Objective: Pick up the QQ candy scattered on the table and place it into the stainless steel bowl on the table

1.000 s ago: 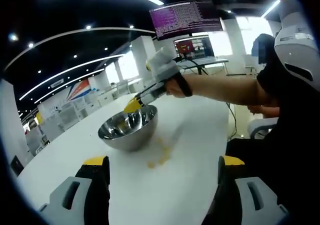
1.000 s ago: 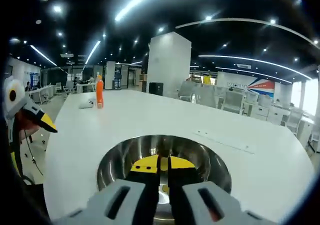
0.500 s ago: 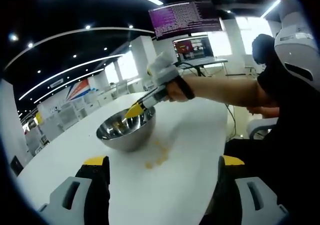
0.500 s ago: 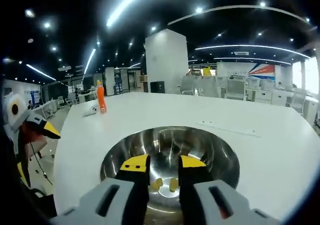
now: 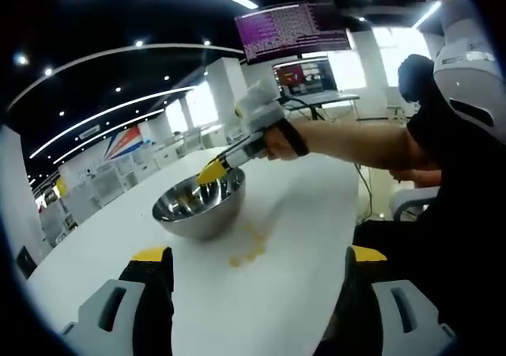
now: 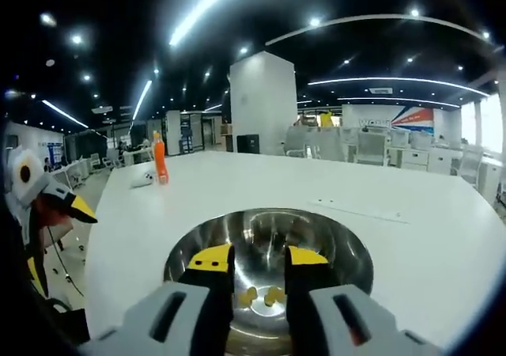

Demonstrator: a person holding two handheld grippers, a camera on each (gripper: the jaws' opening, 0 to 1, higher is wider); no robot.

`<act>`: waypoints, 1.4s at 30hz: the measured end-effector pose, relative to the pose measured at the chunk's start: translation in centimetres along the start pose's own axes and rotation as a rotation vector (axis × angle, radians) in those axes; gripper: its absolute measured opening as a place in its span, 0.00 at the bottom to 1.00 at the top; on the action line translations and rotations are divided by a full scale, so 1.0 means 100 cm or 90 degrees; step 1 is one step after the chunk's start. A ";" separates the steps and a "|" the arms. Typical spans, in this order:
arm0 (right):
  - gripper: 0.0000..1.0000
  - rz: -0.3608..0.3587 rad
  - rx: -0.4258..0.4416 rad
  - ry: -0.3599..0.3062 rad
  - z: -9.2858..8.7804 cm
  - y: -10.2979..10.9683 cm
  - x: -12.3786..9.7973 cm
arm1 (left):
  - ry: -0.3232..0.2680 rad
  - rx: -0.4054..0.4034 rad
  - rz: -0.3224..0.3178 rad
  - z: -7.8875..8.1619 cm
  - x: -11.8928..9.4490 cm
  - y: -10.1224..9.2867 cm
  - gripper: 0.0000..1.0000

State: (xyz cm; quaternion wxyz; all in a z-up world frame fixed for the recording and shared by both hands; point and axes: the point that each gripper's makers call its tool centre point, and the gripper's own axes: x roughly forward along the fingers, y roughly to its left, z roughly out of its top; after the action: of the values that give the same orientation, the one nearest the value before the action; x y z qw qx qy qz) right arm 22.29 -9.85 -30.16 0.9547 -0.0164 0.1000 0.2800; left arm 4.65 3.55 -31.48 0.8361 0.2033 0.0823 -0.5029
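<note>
- Your right gripper hangs over the bowl, jaws spread and empty; two candies lie inside.
- Remaining candy sits lower centre, probably nearer your wide-spread left gripper.

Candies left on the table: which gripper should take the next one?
Left, probably. The left gripper is open and faces the loose candies beside the bowl. The right gripper hangs open over the bowl.
</note>
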 end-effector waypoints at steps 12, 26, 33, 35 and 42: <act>0.27 -0.034 -0.039 -0.054 0.053 -0.014 -0.018 | 0.002 0.001 0.001 -0.001 -0.001 0.000 0.90; 0.29 -0.020 -0.114 -0.179 0.129 0.031 -0.073 | 0.001 -0.001 0.001 0.000 -0.001 0.001 0.90; 0.30 0.018 -0.148 -0.214 0.142 0.069 -0.104 | 0.002 0.003 0.005 0.002 -0.001 0.003 0.90; 0.30 0.029 -0.156 -0.224 0.145 0.081 -0.112 | 0.004 0.002 0.007 0.000 -0.001 0.005 0.90; 0.29 0.114 -0.162 -0.227 0.130 0.136 -0.125 | -0.003 -0.007 0.013 0.002 0.000 0.007 0.90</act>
State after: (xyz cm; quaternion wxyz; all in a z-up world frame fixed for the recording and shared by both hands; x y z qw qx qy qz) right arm 7.04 -3.92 -14.59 0.9188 -0.0778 -0.1051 0.3725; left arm 5.28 3.76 -31.14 0.8424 0.1979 0.0811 -0.4946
